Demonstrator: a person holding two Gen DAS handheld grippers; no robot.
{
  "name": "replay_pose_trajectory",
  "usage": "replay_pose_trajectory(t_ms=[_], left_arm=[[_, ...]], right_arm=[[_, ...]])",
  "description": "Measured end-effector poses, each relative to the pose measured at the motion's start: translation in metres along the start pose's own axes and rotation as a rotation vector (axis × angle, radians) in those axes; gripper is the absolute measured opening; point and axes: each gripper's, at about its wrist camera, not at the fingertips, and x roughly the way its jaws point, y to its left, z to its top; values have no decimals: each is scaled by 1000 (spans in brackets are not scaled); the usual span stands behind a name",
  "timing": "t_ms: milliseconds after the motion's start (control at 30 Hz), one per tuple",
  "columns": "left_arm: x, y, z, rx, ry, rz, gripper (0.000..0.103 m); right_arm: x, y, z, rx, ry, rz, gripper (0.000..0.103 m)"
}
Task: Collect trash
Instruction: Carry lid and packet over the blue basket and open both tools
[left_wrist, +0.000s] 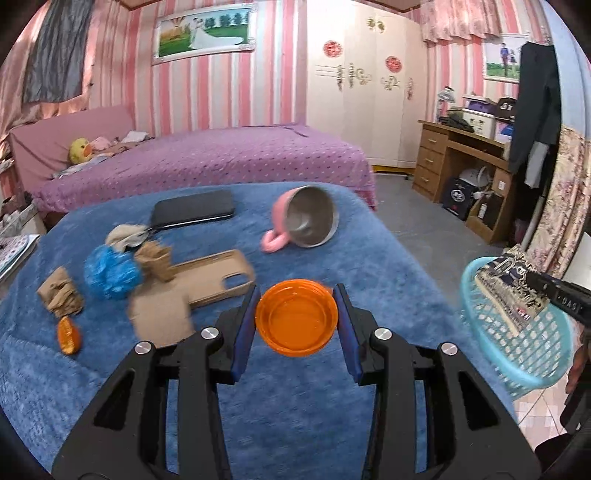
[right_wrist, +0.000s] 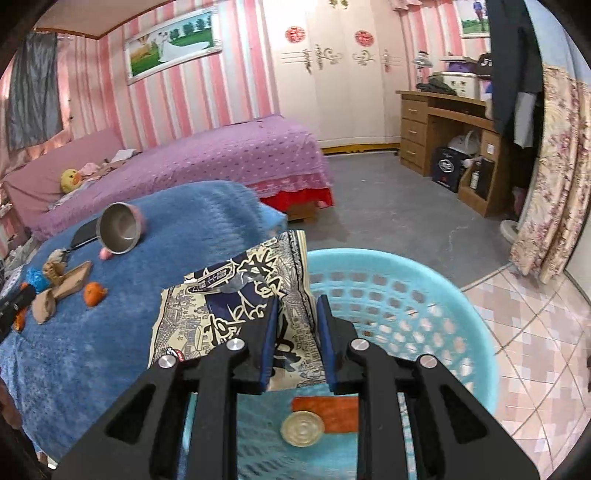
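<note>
While the left gripper (left_wrist: 296, 319) holds its blue pads on either side of the orange lid (left_wrist: 296, 322), each pad at or just off the rim, I cannot tell whether the jaws are truly pinching it or only bracketing it. The lid looks like thin, smooth plastic, light and fairly stiff, so a grip across its full width at the rim seems the sound place to hold it; its glossy edge could slide out of a loose pinch.

The right gripper (right_wrist: 296, 325) has its jaws closed on the printed snack bag (right_wrist: 236, 295), gripping its lower part, with the bag's right side over the rim of the light blue basket (right_wrist: 476, 332). The bag appears to be crinkly film, very light and floppy, so it will likely sag away from the pads; a hold near an edge or seam looks more reliable than one on the slack middle. Inside the basket lie a round metal lid (right_wrist: 302, 429) and an orange-red wrapper (right_wrist: 332, 410).

Farther out on the blue blanket (left_wrist: 295, 424) lie crumpled brown paper (left_wrist: 61, 293), a blue crumpled wad (left_wrist: 110, 273), an orange peel piece (left_wrist: 68, 336), a tan phone case (left_wrist: 218, 277), a dark flat case (left_wrist: 194, 208) and a tipped pink mug (left_wrist: 304, 221). The soft wads should compress easily under a gentle squeeze.
</note>
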Motion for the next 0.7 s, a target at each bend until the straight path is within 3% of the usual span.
replay_pose_trajectory(t_ms=[467,700], left_arm=[[35,-97,4,67,52,-130,40],[42,-153,0,115,57,-218,39]], right_arm=[[0,-59,2,3,-9,-155,22],[-4,-83,-2,34,-4,-193,22]])
